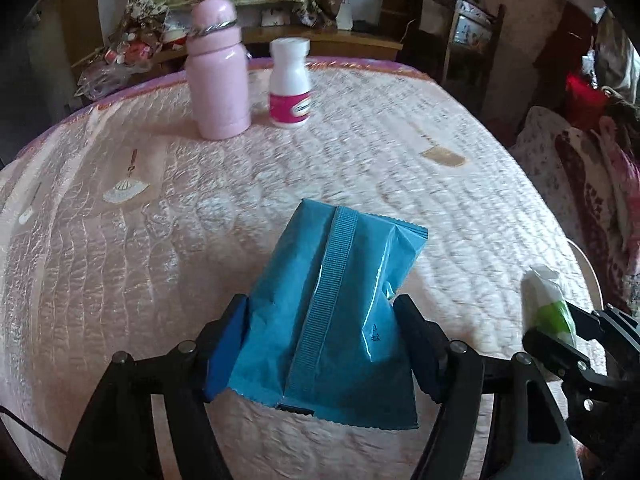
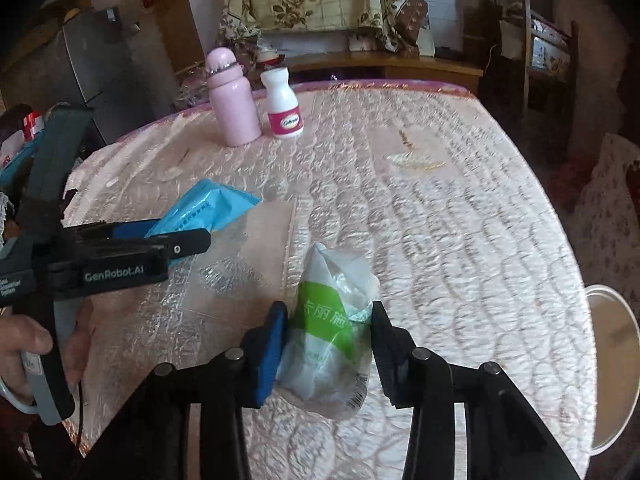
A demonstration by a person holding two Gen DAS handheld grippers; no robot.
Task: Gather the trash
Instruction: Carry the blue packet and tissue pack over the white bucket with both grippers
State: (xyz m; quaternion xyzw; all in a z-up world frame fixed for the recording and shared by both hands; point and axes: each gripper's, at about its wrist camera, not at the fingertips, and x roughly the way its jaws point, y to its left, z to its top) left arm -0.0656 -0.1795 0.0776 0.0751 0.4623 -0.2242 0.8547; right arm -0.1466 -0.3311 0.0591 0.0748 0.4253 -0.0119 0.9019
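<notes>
While left hand-held gripper (image 1: pixel 320 344) clamps blue packet (image 1: pixel 336 300) | right hand-held gripper (image 2: pixel 326 344) clamps wrapper (image 2: pixel 332 320) | pink bottle (image 1: pixel 218 80) well beyond

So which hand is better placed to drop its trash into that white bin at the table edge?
Right. The right gripper, shut on the crumpled plastic wrapper, is nearer the white bin, which sits on its side. The left gripper, holding the blue packet, is farther away.

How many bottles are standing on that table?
2: a pink bottle and a white bottle, side by side near the table's far edge. None looks hidden.
</notes>
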